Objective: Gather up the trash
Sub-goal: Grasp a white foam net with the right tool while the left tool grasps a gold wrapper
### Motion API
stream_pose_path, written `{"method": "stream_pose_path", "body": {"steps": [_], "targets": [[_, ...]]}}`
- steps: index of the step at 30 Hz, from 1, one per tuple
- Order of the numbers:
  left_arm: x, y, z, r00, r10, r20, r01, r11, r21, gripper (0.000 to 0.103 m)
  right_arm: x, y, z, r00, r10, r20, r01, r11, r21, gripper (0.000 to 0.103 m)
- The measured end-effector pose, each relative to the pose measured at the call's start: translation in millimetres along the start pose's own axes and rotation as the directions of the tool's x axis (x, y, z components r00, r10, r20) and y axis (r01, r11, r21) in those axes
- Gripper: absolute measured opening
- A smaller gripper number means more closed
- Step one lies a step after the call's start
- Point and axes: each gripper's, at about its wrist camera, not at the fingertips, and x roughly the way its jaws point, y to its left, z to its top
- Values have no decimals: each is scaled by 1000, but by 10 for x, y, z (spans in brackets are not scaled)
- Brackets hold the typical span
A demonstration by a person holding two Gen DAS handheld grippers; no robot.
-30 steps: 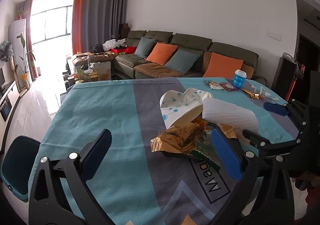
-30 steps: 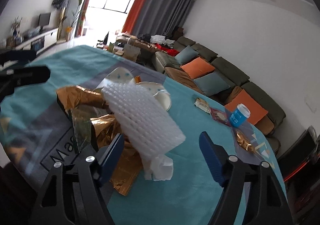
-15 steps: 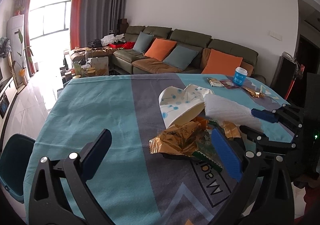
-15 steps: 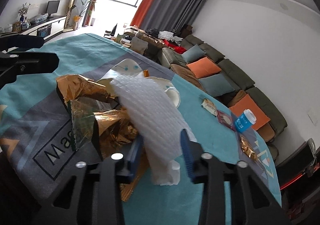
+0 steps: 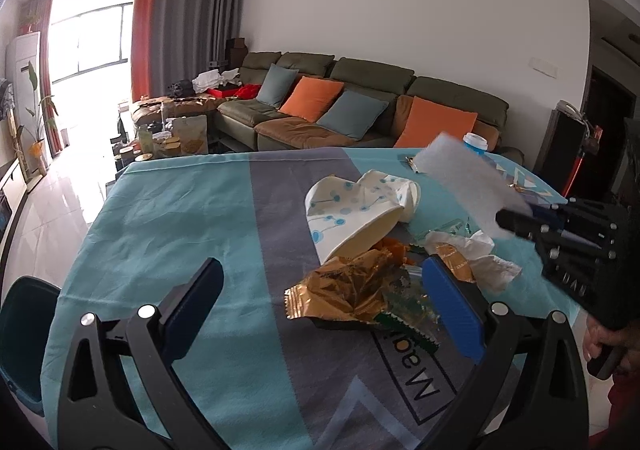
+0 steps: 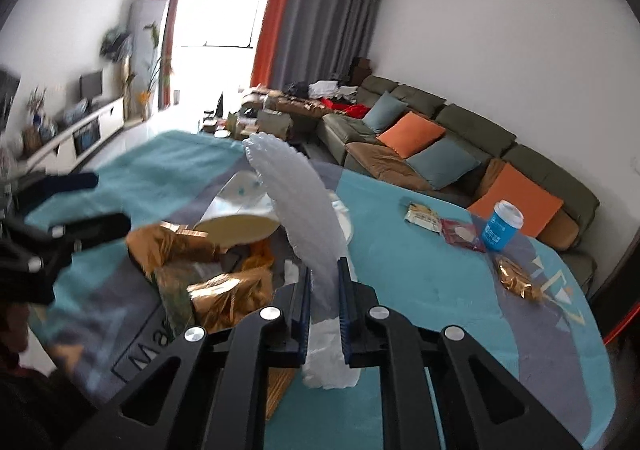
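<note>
**Foam sleeve clamped in the right gripper, litter pile ahead of the left**

Taking the crushed paper cup (image 5: 356, 210) as the landmark and reading across the left wrist view: well to the left of the cup, past the edge of the counter (image 5: 176, 210), a dark teal bin (image 5: 20, 330) sits low beside it. The left gripper (image 5: 320, 310) hangs short of the cup with its fingers spread wide and nothing between them. Just in front of the cup, touching its mouth, lie a gold foil wrapper (image 5: 344, 290) and a clear green-printed wrapper (image 5: 412, 310); a crumpled tissue (image 5: 480, 254) lies to the cup's right.

Farther right, the right gripper (image 6: 324, 302) has its fingers clenched on a white foam net sleeve (image 6: 296, 206). The sleeve is clear of the counter, above and right of the cup, its long axis running straight out from the fingers, with a short tail behind them.

Beyond the cup, at the far right corner, stand a blue cup (image 6: 500, 226) and more snack packets (image 6: 440, 222).

The bin lies across from the held sleeve, on the left gripper's side, so carrying it there likely means passing over the pile.
</note>
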Motion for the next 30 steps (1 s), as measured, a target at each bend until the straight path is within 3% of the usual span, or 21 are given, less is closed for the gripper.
{"method": "stream_pose_path", "body": {"steps": [12,20,22,26,30], "targets": [[285,4,-30,997,-16,-72,14,1000,-27,97,-67,-150,110,999,16,49,-20,996,81,10],[641,155,-118,975,-88,-205,61,989,-138,70,-57,-155,105,999,13,49,-18,996,88,10],[726,200,-152,965,-109,-238,69,983,-171,59,-39,-161,107,999,12,46,-16,996,89,11],[762,213,-178,963,-122,-239,78,980,-185,47,-20,-169,107,999,13,43,-17,996,90,11],[762,227,-202,963,-139,-232,93,976,-198,25,-18,-157,109,999,15,42,-18,996,85,11]]}}
